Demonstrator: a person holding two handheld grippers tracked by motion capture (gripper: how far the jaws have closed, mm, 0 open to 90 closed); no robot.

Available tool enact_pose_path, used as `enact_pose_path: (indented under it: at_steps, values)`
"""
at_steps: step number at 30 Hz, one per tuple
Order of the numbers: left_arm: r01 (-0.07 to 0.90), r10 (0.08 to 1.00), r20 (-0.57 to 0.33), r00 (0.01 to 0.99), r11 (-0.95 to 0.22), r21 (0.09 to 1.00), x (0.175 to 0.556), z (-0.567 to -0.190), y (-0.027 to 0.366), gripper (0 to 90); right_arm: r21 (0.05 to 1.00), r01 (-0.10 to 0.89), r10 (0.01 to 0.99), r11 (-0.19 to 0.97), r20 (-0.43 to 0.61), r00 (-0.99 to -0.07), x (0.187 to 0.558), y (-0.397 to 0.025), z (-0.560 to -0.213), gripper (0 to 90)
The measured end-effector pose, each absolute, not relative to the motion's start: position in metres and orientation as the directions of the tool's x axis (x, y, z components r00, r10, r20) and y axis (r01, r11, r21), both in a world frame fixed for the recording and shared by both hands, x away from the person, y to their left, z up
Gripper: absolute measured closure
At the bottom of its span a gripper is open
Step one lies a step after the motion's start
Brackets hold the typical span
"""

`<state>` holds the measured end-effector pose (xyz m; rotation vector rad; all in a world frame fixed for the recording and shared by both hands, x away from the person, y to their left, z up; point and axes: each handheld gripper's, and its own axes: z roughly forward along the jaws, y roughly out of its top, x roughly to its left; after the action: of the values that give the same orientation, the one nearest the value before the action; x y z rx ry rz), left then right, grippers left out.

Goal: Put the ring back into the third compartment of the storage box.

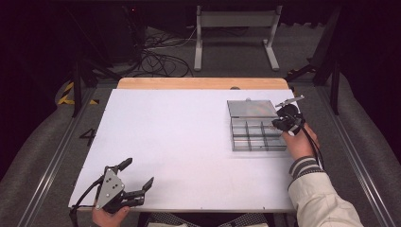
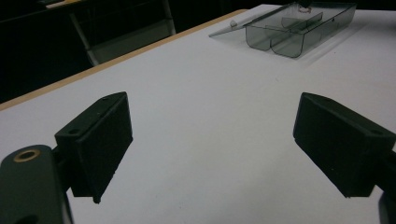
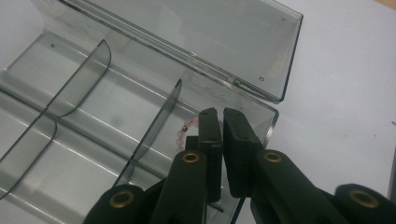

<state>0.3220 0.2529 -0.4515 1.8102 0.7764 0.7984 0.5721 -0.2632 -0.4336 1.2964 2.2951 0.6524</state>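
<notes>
A white table [image 1: 179,137] carries a clear smoky plastic box [image 1: 257,135] toward its far right, divided inside into small compartments, with its hinged lid [image 1: 250,108] thrown open and lying flat on the far side. The right gripper [image 1: 283,124], held in the person's right hand [image 1: 299,144], reaches into the box at its right end, in the row of compartments next to the hinge. In the right gripper view its jaws stand nearly together with only a thin gap between them, tips down in the corner compartment just beside a curved divider [image 3: 156,122]. A short string of pale pink beads [image 3: 185,130] with a small gold piece lies in that compartment, running in behind the jaw on the left of that view; it seems to be pinched there, though the jaw hides the contact, so I cannot tell for sure. The left gripper [image 1: 137,177] rests low over the near left part of the table, well apart from the box, held in the left hand [image 1: 108,216] at the table's near edge. Its jaws are spread wide, with bare white tabletop between them.
</notes>
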Motion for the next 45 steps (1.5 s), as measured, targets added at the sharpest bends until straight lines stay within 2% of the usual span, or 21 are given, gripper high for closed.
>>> enact_pose_path:
  at_steps: [11, 14, 21, 25, 27, 32, 34, 37, 45]
  values:
    - [0.15, 0.795, 0.189, 0.576, -0.33, 0.932, 0.32, -0.451, 0.254, 12.5, 0.556, 0.692, 0.867, 0.461, -0.116, -0.484, 0.578, -0.262, -0.442, 85.9]
    - [0.145, 0.796, 0.19, 0.575, -0.328, 0.934, 0.32, -0.451, 0.254, 12.6, 0.568, 0.687, 0.867, 0.453, -0.1, -0.489, 0.58, -0.261, -0.445, 74.9]
    - [0.144, 0.795, 0.187, 0.577, -0.324, 0.935, 0.319, -0.451, 0.254, 12.7, 0.588, 0.665, 0.859, 0.461, -0.106, -0.502, 0.576, -0.26, -0.441, 69.2]
    - [0.144, 0.796, 0.187, 0.576, -0.324, 0.935, 0.319, -0.451, 0.254, 12.7, 0.608, 0.652, 0.857, 0.453, -0.095, -0.506, 0.573, -0.26, -0.437, 59.5]
    - [0.144, 0.796, 0.187, 0.576, -0.323, 0.935, 0.319, -0.451, 0.254, 12.7, 0.622, 0.645, 0.861, 0.443, -0.094, -0.5, 0.571, -0.26, -0.434, 51.5]
    - [0.143, 0.797, 0.187, 0.575, -0.322, 0.936, 0.319, -0.45, 0.254, 12.7, 0.682, 0.622, 0.863, 0.384, -0.025, -0.504, 0.564, -0.262, -0.423, 24.1]
    - [0.142, 0.797, 0.187, 0.575, -0.322, 0.936, 0.319, -0.45, 0.254, 12.7, 0.699, 0.615, 0.862, 0.363, -0.003, -0.506, 0.56, -0.262, -0.417, 16.7]
    - [0.139, 0.796, 0.193, 0.573, -0.327, 0.935, 0.319, -0.45, 0.254, 12.7, 0.725, 0.594, 0.854, 0.348, 0.017, -0.52, 0.555, -0.264, -0.41, 10.8]
    - [0.141, 0.797, 0.192, 0.572, -0.326, 0.935, 0.319, -0.45, 0.255, 12.7, 0.758, 0.56, 0.84, 0.335, 0.029, -0.541, 0.542, -0.269, -0.398, 2.9]
